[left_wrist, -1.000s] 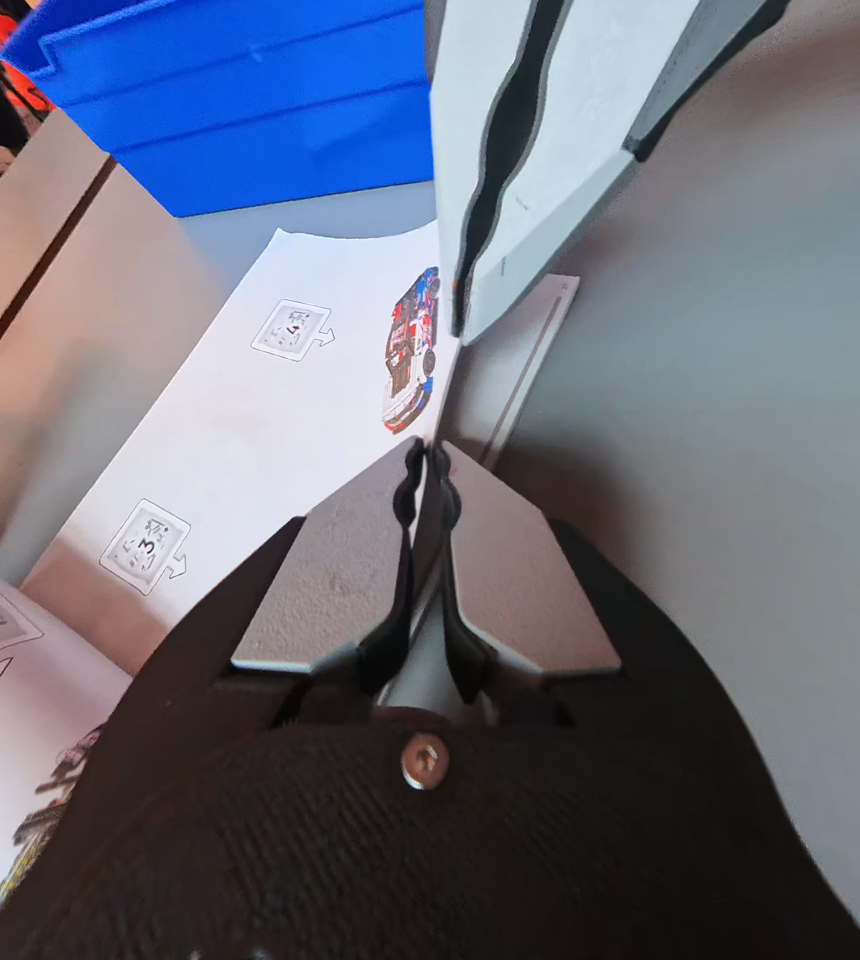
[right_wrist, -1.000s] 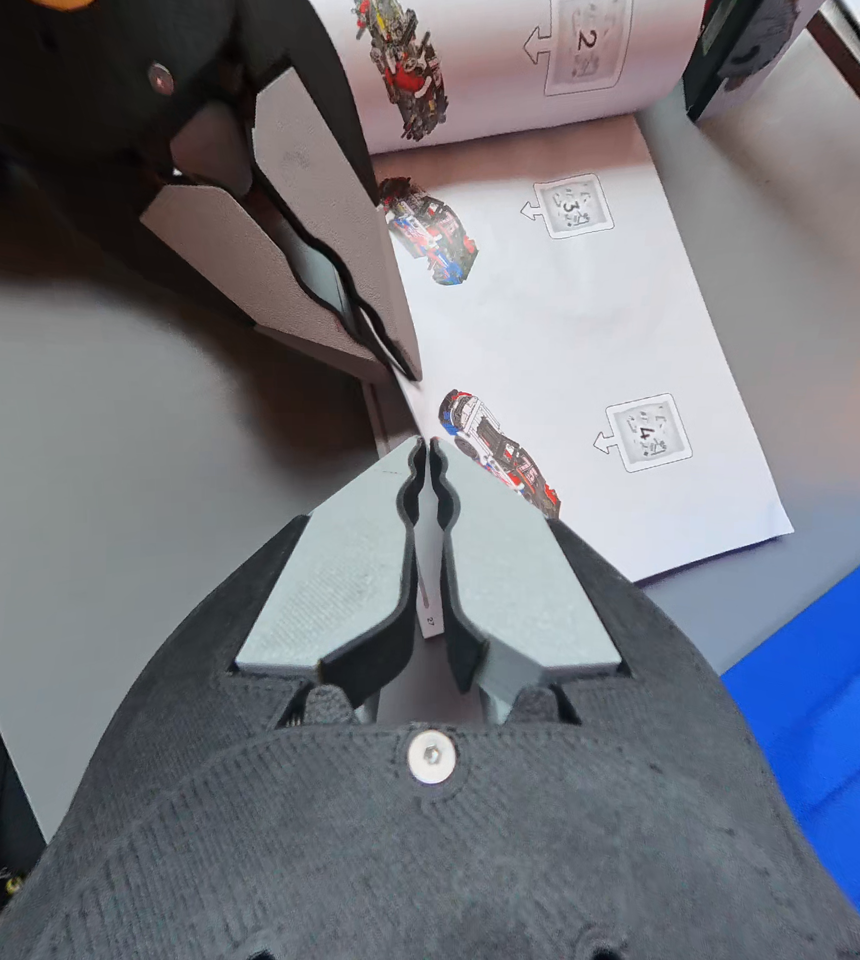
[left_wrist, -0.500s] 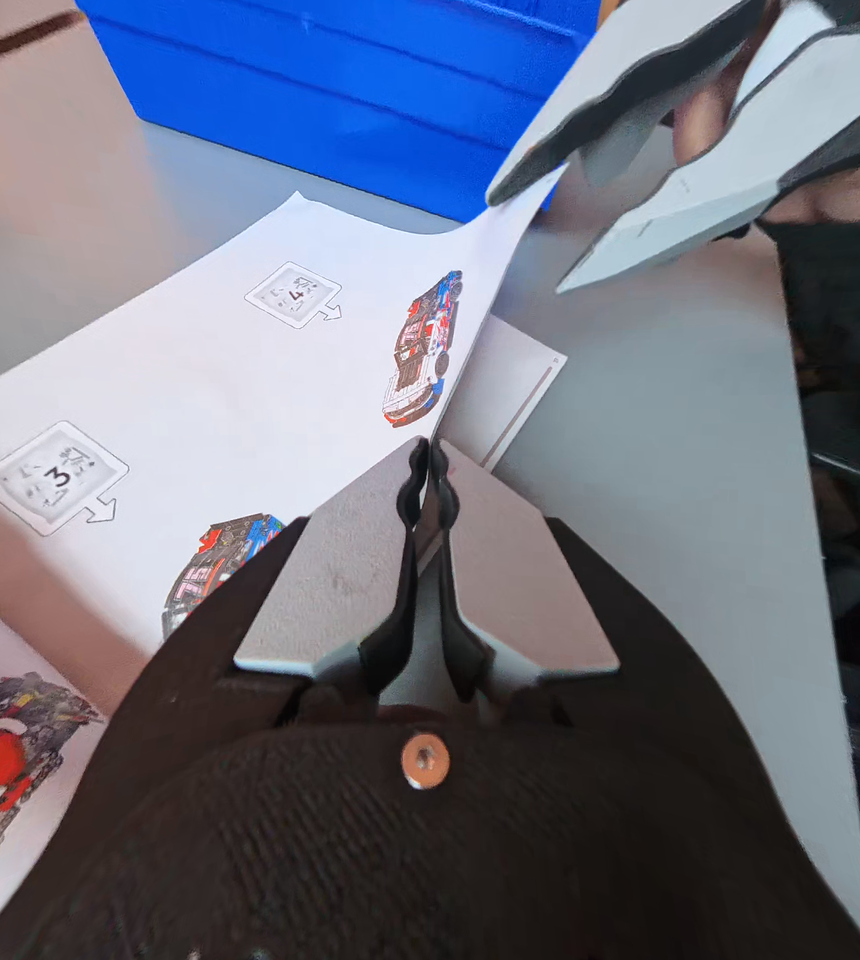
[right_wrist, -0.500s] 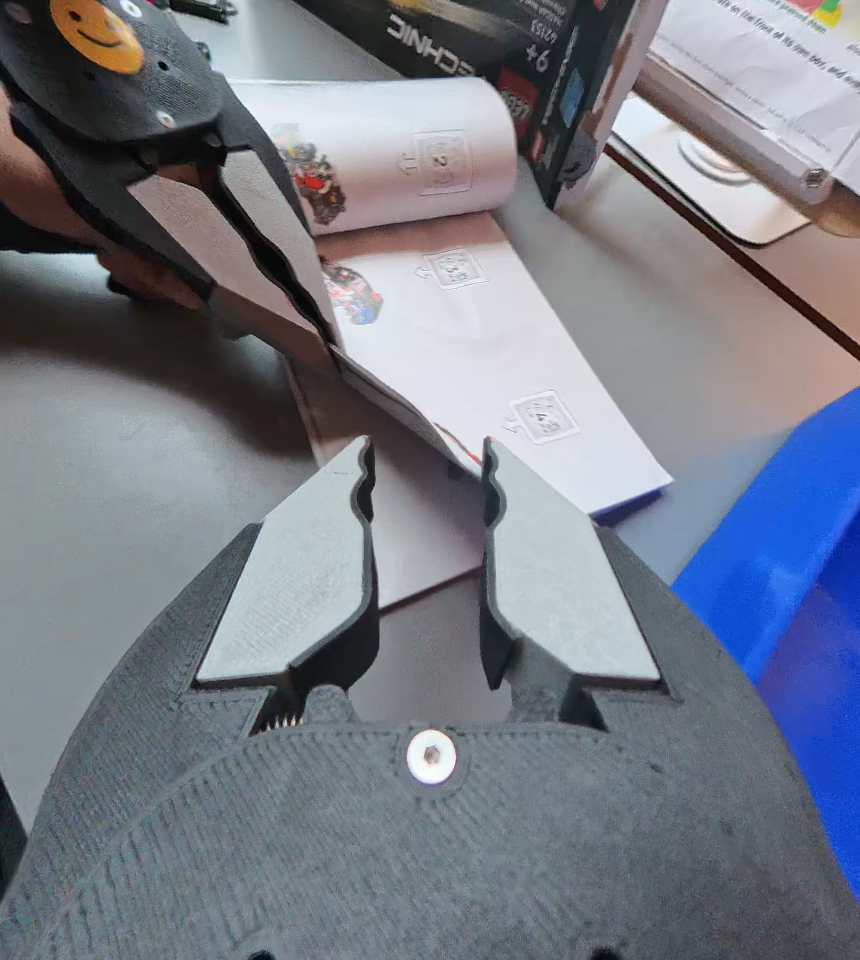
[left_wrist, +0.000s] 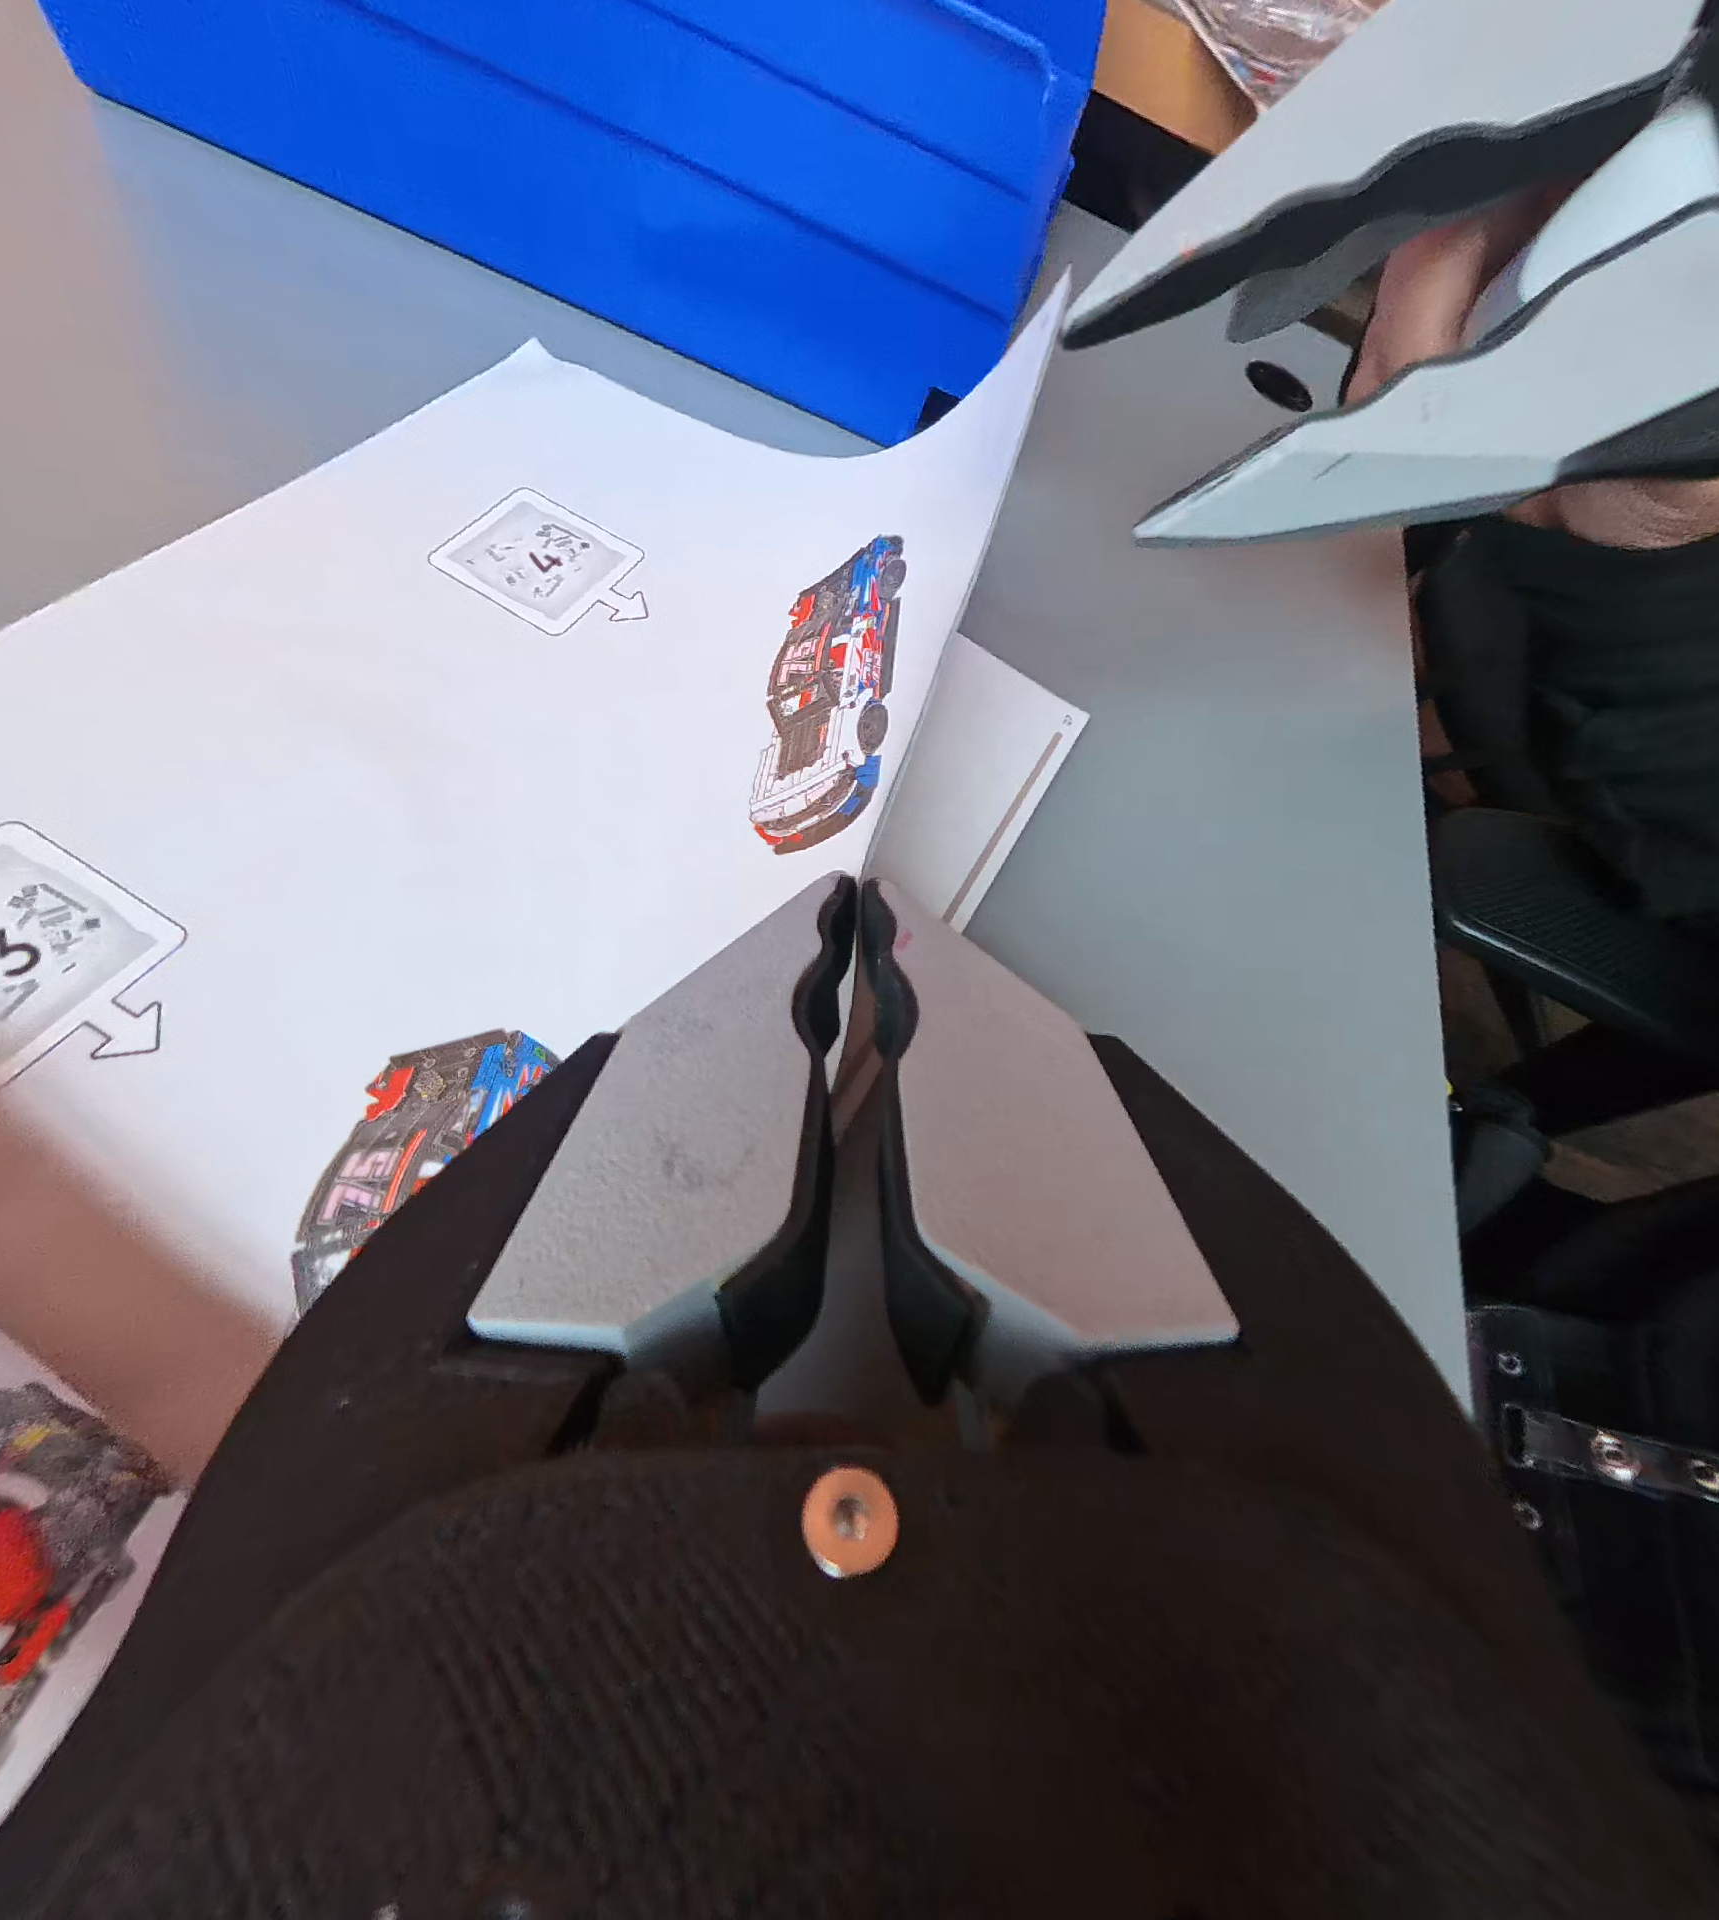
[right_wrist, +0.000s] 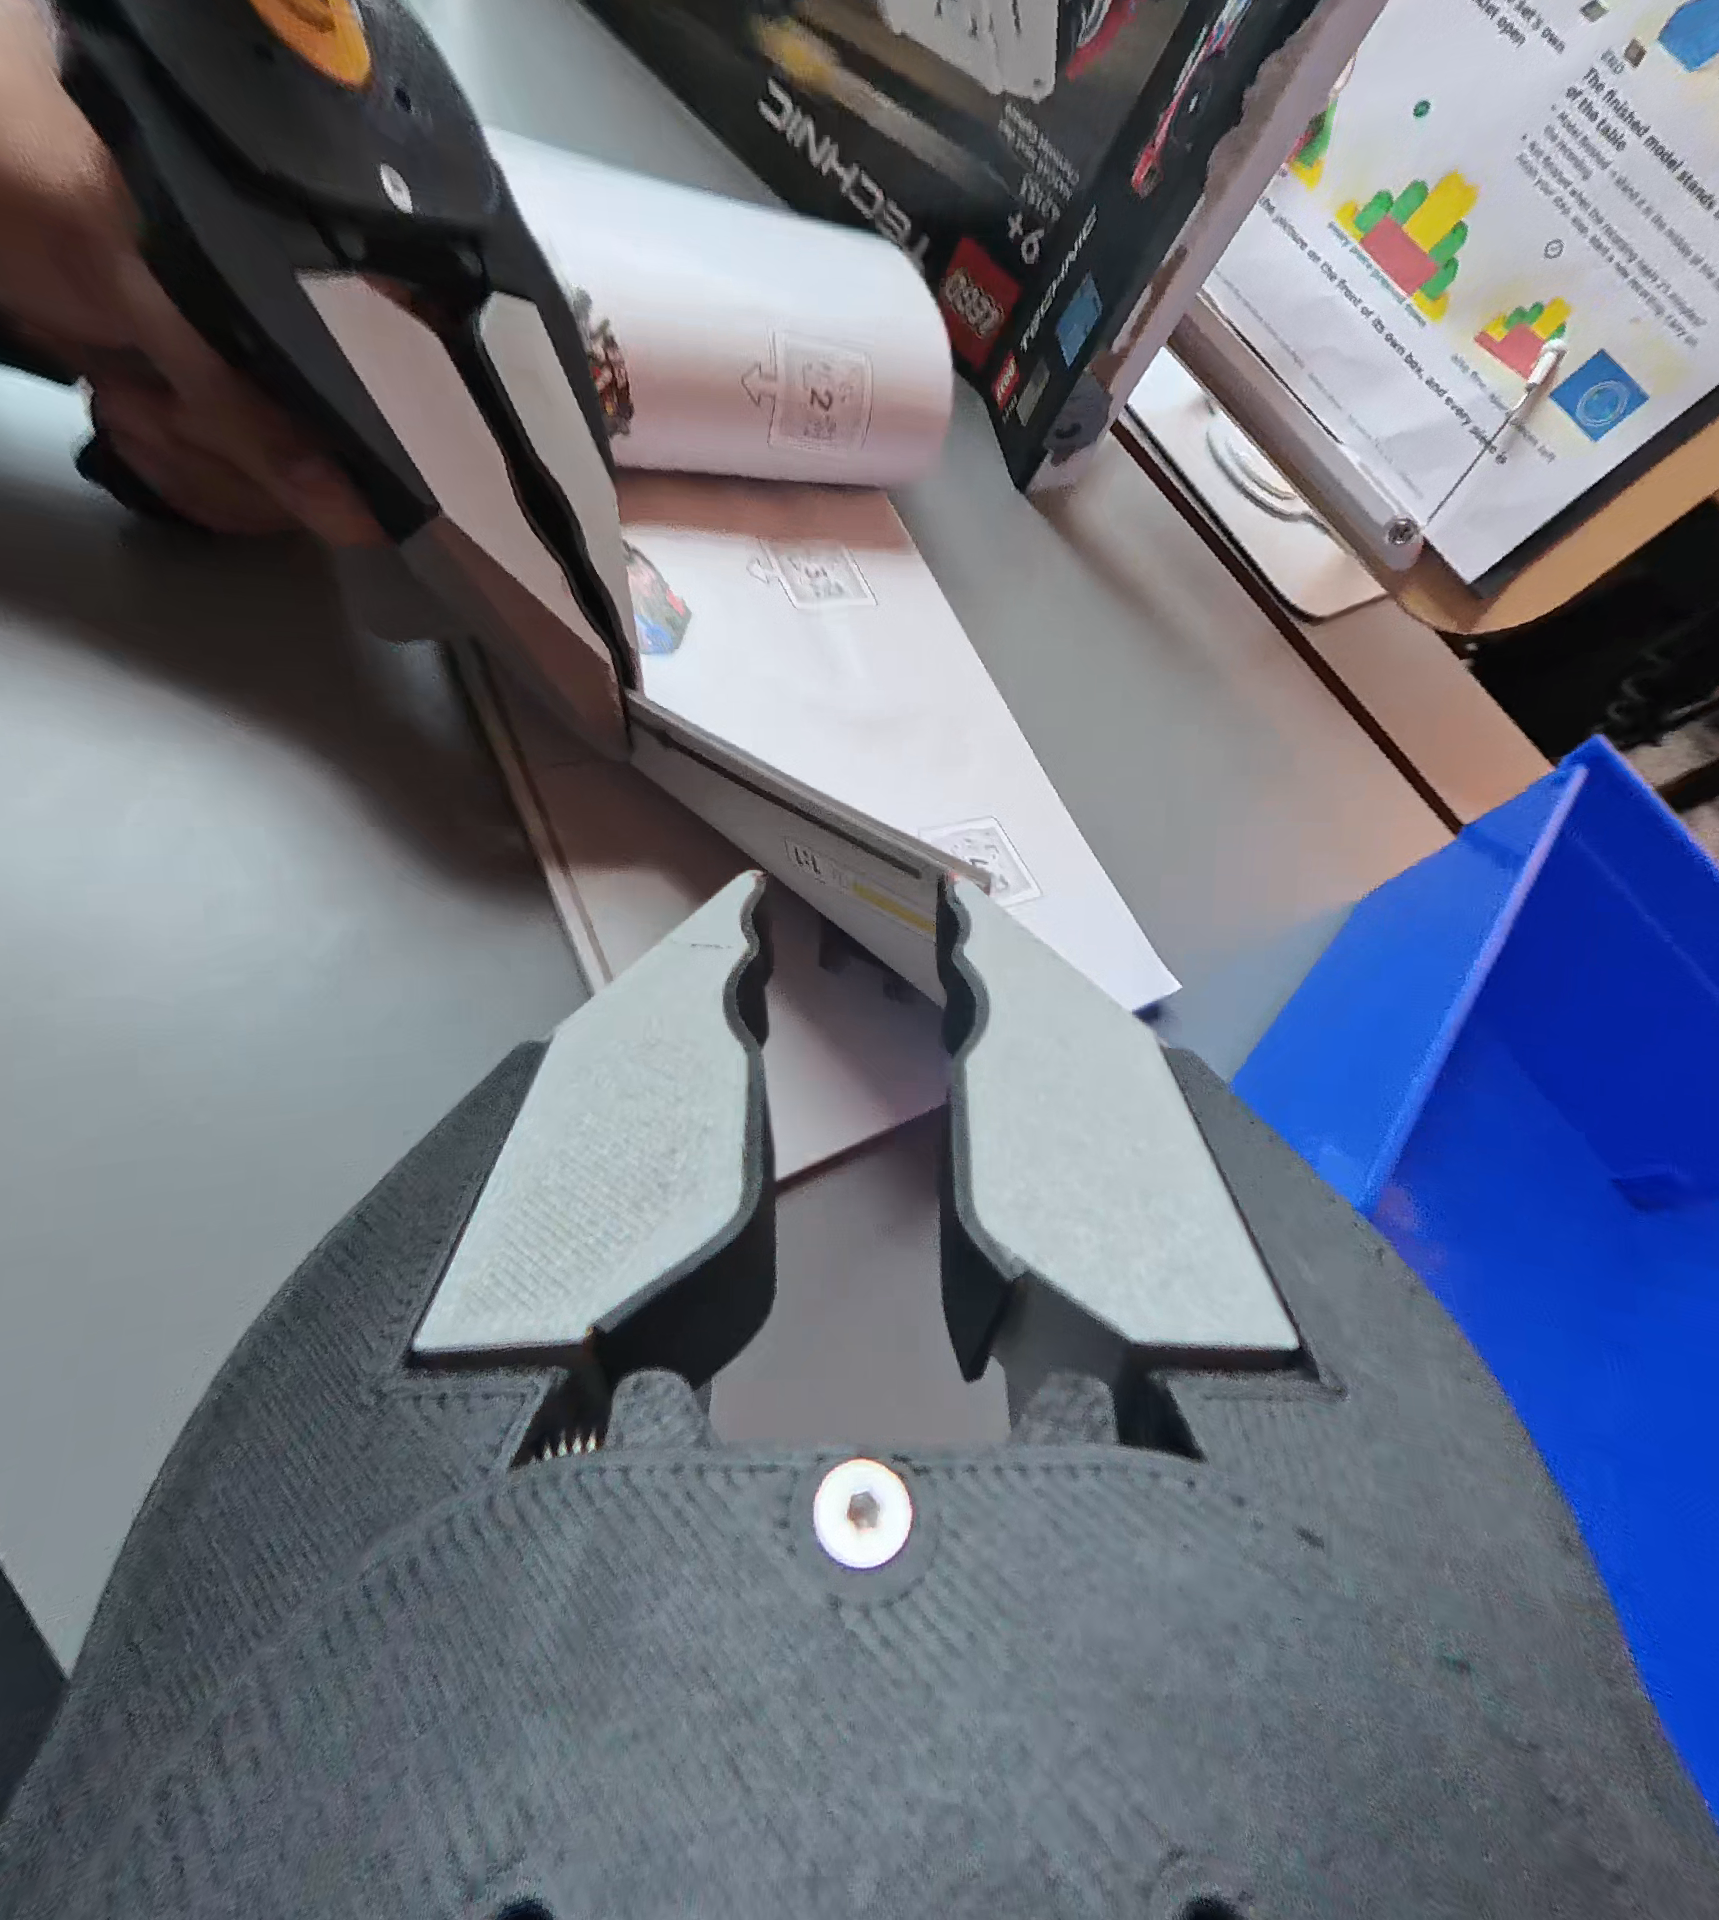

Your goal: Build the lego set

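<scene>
A grey worktop (left_wrist: 1198, 935) carries a blue bin (left_wrist: 626, 177) and the open instruction booklet (left_wrist: 367, 727), mid-frame. The left gripper (left_wrist: 850, 894) is clenched on a page's edge; the right gripper (right_wrist: 850, 914) is released. Best to lift slowly, following the page's curl, to avoid tearing.

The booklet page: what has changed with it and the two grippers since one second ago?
The right gripper was shut on the page beside the left gripper; it has let go, opened, and drawn back toward the blue bin. The left gripper has lifted the page edge, so the page underneath shows. Unchanged: the left gripper stays shut on the page, and the booklet stays on the table.
</scene>
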